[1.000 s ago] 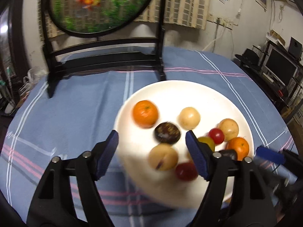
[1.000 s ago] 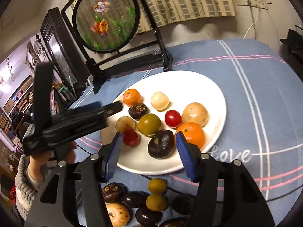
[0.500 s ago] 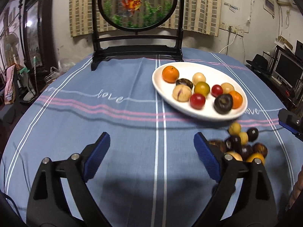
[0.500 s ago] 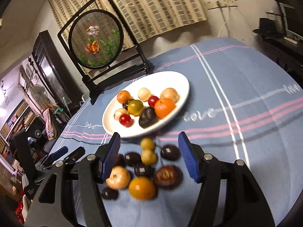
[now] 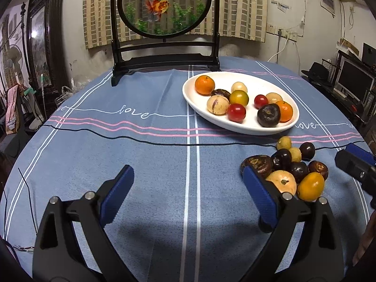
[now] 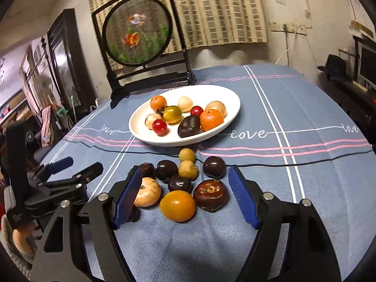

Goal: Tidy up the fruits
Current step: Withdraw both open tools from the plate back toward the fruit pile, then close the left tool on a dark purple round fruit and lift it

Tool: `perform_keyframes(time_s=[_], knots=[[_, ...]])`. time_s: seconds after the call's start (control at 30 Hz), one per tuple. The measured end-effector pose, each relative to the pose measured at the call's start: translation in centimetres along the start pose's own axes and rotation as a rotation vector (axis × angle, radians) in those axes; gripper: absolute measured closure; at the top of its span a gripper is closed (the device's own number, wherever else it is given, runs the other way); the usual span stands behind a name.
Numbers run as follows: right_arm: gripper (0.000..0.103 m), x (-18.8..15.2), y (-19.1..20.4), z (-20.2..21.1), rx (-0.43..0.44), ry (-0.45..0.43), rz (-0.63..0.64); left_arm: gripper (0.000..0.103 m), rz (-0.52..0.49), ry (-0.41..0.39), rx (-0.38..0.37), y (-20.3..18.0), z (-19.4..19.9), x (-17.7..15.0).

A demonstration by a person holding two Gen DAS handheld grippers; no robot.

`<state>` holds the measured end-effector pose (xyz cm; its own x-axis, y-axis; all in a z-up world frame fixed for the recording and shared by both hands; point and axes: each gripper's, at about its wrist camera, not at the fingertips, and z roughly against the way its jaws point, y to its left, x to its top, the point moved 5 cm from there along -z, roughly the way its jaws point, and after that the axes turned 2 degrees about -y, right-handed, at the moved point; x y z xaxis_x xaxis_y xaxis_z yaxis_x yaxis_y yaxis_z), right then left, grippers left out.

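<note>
Both grippers wide apart, holding nothing. Right gripper [image 6: 185,193] hovers over loose fruit pile [image 6: 185,181] on desk, near white plate [image 6: 231,108]. Left gripper [image 5: 188,193] over bare cloth. Risk imo: round fruits packed touching, closing jaws could nudge neighbours, send them rolling.

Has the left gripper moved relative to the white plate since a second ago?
Yes. The left gripper has pulled back toward the person; the white plate now lies far ahead to the right, not between its fingers.
</note>
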<state>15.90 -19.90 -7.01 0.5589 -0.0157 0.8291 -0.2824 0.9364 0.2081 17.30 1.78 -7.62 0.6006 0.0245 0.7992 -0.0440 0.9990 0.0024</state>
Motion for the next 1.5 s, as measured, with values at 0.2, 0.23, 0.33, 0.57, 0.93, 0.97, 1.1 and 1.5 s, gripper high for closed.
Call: perform_keyframes(time_s=[0.2, 0.23, 0.33, 0.57, 0.93, 0.97, 1.1, 1.5], knots=[[0.026, -0.1, 0.4, -0.2, -0.005, 0.006, 0.028, 0.007, -0.003, -0.001, -0.006, -0.2, 0.0, 0.1], [0.025, -0.1, 0.5, -0.2, -0.006, 0.007, 0.028, 0.007, -0.004, -0.001, -0.006, -0.2, 0.0, 0.0], [0.025, -0.1, 0.6, -0.2, -0.006, 0.008, 0.029, 0.007, -0.007, -0.002, -0.007, -0.3, 0.0, 0.1], [0.025, -0.2, 0.7, -0.3, -0.008, 0.014, 0.030, 0.006, -0.012, -0.002, -0.010, -0.5, 0.1, 0.0], [0.025, -0.2, -0.9, -0.6, -0.044, 0.035, -0.031, 0.006, -0.076, 0.050, -0.071, -2.2, -0.4, -0.7], [0.025, -0.2, -1.2, -0.7, -0.047, 0.038, -0.044, 0.006, -0.090, 0.051, -0.078, -2.4, -0.4, -0.8], [0.025, -0.2, -1.9, -0.7, -0.040, 0.045, -0.085, 0.006, -0.138, 0.066, -0.127, -3.7, -0.4, -1.2], [0.025, -0.3, -2.1, -0.4, -0.037, 0.049, -0.101, 0.026, -0.235, 0.160, -0.267, -6.7, -0.5, -2.9]])
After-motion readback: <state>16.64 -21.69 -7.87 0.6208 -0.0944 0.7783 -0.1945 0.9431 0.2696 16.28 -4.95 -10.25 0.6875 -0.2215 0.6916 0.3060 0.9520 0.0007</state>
